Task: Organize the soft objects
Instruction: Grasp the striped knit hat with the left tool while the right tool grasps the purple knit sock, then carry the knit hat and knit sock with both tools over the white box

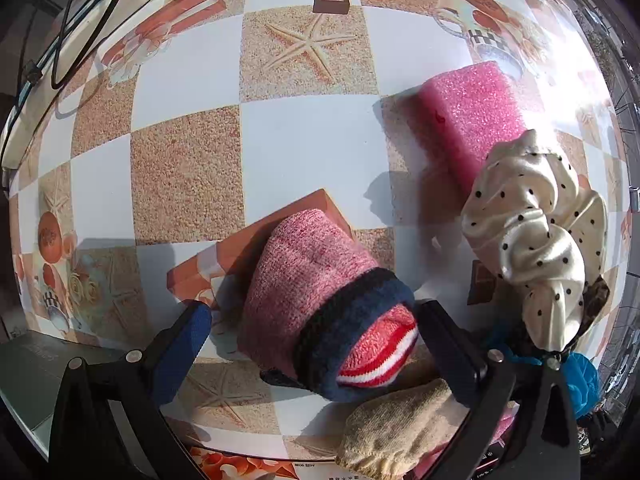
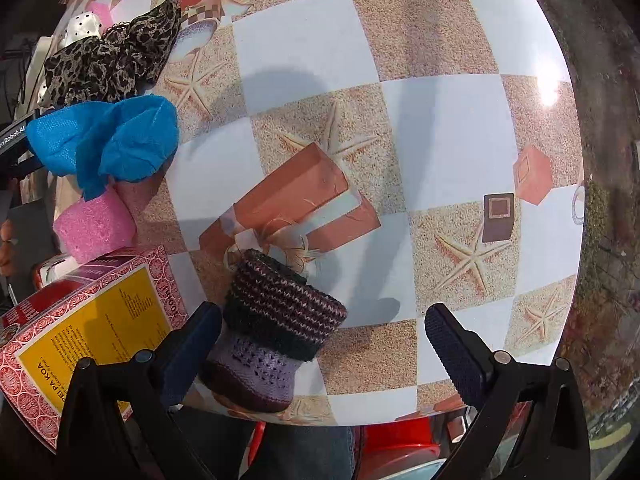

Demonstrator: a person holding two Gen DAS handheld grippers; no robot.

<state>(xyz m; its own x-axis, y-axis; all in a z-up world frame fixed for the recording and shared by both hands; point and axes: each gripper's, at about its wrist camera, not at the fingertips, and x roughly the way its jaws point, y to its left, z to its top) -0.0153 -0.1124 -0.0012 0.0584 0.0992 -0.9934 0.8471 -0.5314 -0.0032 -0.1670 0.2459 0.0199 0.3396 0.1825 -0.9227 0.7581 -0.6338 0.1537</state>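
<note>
Lying at the lower centre of the left wrist view, a rolled knitted sock [image 1: 316, 304] shows a fuzzy pink-and-white marled body, a dark navy cuff band, and an orange-red end with red and white stripes. It sits between the fingers of the left gripper [image 1: 316, 344], whose jaws are spread wide; the right finger appears to touch the striped end, the left one stands apart, and nothing is clamped. A beige knitted piece [image 1: 396, 432] lies just below the sock at the bottom edge. To the right, a cream satin scrunchie with black dots [image 1: 532, 232] rests against a pink foam block [image 1: 468, 120] in the upper right. All lie on a checked tablecloth [image 1: 192, 120] printed with starfish.

In the right wrist view, a small crocheted bootie [image 2: 272, 332] with a dark striped cuff and a lilac lacy lower part sits at the lower centre, against the left finger of the right gripper [image 2: 324, 344]. That gripper is also wide open and holds nothing. At the left edge are a leopard-print scrunchie [image 2: 112, 60], a crumpled blue non-woven cover [image 2: 108, 140], a pink foam piece [image 2: 94, 224] and a red-and-yellow printed box [image 2: 80, 328].
</note>
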